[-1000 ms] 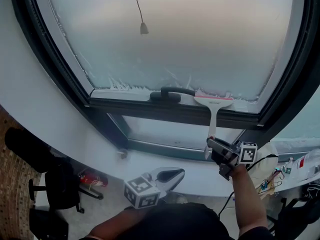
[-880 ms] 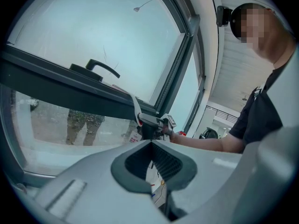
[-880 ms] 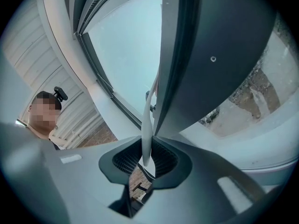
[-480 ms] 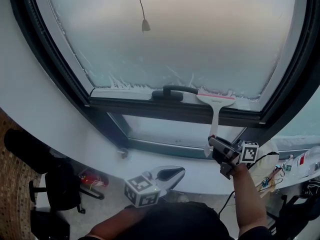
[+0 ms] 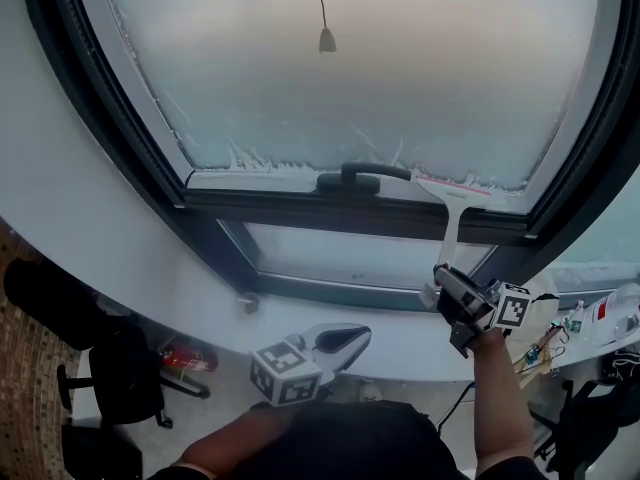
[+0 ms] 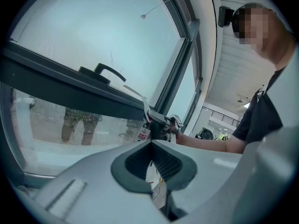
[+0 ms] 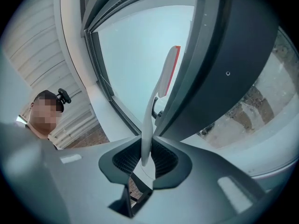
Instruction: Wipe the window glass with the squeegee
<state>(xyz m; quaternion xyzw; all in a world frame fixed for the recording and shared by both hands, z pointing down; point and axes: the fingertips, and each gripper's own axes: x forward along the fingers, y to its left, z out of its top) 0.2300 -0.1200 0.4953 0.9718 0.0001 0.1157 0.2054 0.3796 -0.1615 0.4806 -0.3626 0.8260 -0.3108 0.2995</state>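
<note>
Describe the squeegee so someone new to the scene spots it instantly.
Start at the big frosted window pane; at its bottom edge, just right of the dark window handle, sits the squeegee. It is the only white tool there: a wide red-edged blade on top and a long handle running down into the right gripper, which is shut on it.

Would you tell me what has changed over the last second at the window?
Little: the squeegee edged slightly right along the bottom edge of the glass, beside the window handle; most of the shift is the camera's. The right gripper stays shut on the squeegee, the left gripper stays low, shut and empty.
</note>
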